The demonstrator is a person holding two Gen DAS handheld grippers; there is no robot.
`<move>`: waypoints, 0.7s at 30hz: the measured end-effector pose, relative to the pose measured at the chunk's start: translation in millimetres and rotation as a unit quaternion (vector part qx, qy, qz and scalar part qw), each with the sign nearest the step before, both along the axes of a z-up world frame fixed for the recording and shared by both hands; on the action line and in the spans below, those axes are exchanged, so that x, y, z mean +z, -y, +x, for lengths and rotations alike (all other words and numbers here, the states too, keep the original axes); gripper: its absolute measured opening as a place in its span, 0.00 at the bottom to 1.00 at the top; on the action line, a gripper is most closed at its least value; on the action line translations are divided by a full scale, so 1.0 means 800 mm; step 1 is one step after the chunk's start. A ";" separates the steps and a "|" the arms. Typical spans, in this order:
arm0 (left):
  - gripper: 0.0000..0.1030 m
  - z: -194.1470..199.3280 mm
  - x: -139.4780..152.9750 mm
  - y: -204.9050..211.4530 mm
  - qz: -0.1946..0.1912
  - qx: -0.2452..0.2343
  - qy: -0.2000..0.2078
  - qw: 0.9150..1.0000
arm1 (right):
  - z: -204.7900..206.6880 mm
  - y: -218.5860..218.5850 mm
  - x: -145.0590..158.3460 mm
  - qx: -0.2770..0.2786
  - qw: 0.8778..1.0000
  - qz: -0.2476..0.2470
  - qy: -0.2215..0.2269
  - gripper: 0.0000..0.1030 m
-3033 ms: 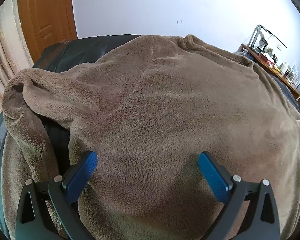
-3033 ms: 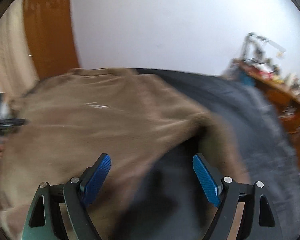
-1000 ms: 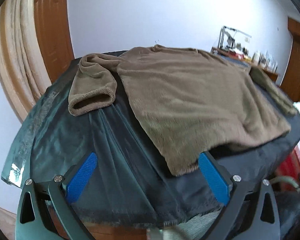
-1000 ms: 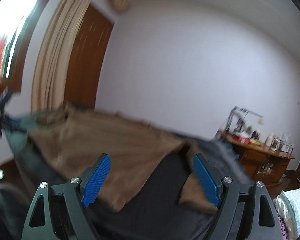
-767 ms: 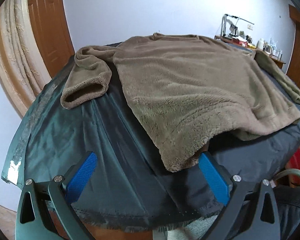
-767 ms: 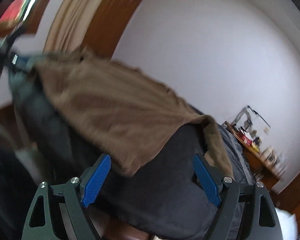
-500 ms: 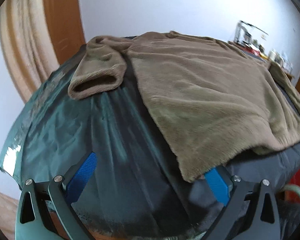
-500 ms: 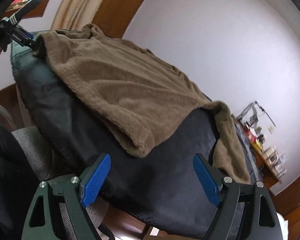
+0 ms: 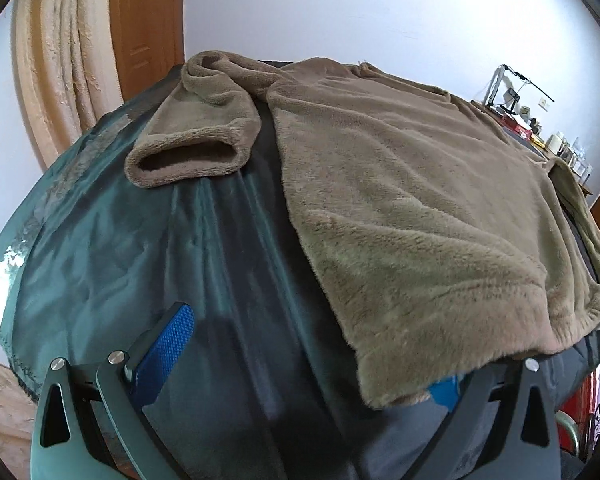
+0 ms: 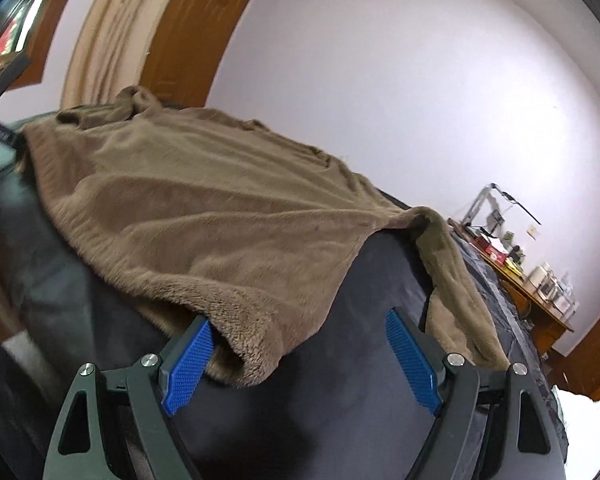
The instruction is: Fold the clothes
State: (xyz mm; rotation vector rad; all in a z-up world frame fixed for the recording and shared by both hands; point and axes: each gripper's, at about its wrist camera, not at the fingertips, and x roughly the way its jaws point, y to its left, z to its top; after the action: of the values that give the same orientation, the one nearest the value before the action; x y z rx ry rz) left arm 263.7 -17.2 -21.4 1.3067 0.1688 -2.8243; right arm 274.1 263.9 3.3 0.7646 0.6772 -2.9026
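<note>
A brown fleece sweater (image 9: 400, 184) lies spread flat on a dark cloth-covered table (image 9: 148, 248). Its left sleeve (image 9: 196, 136) is folded back, cuff opening toward me. My left gripper (image 9: 304, 356) is open at the sweater's near left hem corner (image 9: 384, 384); that corner drapes over the right finger's blue pad (image 9: 444, 390). In the right wrist view the sweater (image 10: 204, 208) stretches away to the left. My right gripper (image 10: 300, 360) is open at the near right hem corner (image 10: 252, 344), which hangs between the fingers beside the left pad (image 10: 188, 364). The right sleeve (image 10: 456, 288) trails down the table's right side.
A wooden door (image 9: 148, 28) and beige curtain (image 9: 64, 60) stand behind the table at left. A wooden sideboard (image 10: 528, 280) with small items sits against the white wall at right. The other gripper (image 10: 0, 92) shows at the left edge of the right wrist view.
Both grippers pulled back from over the sweater and dropped to the table's near edge. They have closed in on the two hem corners, whose fabric now overlaps one pad of each.
</note>
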 end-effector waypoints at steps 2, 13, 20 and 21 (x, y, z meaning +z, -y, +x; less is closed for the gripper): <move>0.99 -0.003 -0.001 -0.005 -0.005 -0.003 -0.001 1.000 | -0.008 0.004 0.000 -0.004 1.000 0.004 -0.004 0.83; 0.99 -0.004 -0.002 -0.026 -0.047 0.005 -0.030 0.998 | -0.028 -0.046 0.046 -0.061 0.990 -0.115 -0.051 0.83; 1.00 0.014 0.031 -0.010 -0.173 0.052 -0.092 0.979 | -0.025 -0.066 0.056 -0.088 0.988 -0.105 -0.067 0.83; 1.00 0.017 0.035 -0.010 -0.180 0.045 -0.096 0.978 | -0.024 -0.065 0.057 -0.088 0.989 -0.100 -0.069 0.83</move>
State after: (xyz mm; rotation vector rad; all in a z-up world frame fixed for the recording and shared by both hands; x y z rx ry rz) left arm 277.6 -9.4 6.7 0.9276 -0.2619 -2.7298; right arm 255.0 315.9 48.5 0.6343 0.3349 -3.1431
